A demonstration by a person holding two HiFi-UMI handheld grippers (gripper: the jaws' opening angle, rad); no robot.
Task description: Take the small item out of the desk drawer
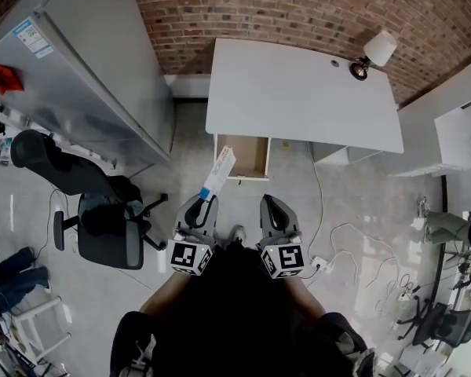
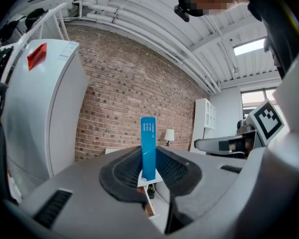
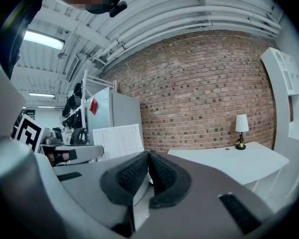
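My left gripper [image 1: 205, 203] is shut on a small flat box, blue and white [image 1: 217, 173], which sticks up and forward out of its jaws. In the left gripper view the box [image 2: 148, 147] stands upright between the black pads [image 2: 123, 171], its blue edge toward the camera. My right gripper [image 1: 268, 208] is held beside the left one, shut, with nothing between its pads [image 3: 165, 172]. The white desk [image 1: 298, 93] stands ahead against the brick wall, and its drawer [image 1: 244, 156] is pulled out, showing a wooden inside. Both grippers hang well in front of the drawer, above the floor.
A table lamp [image 1: 374, 53] stands at the desk's far right corner. A tall grey cabinet [image 1: 78, 61] is on the left, with a black office chair [image 1: 102, 218] in front of it. White shelving [image 1: 455, 132] is on the right; cables [image 1: 353, 242] lie across the floor.
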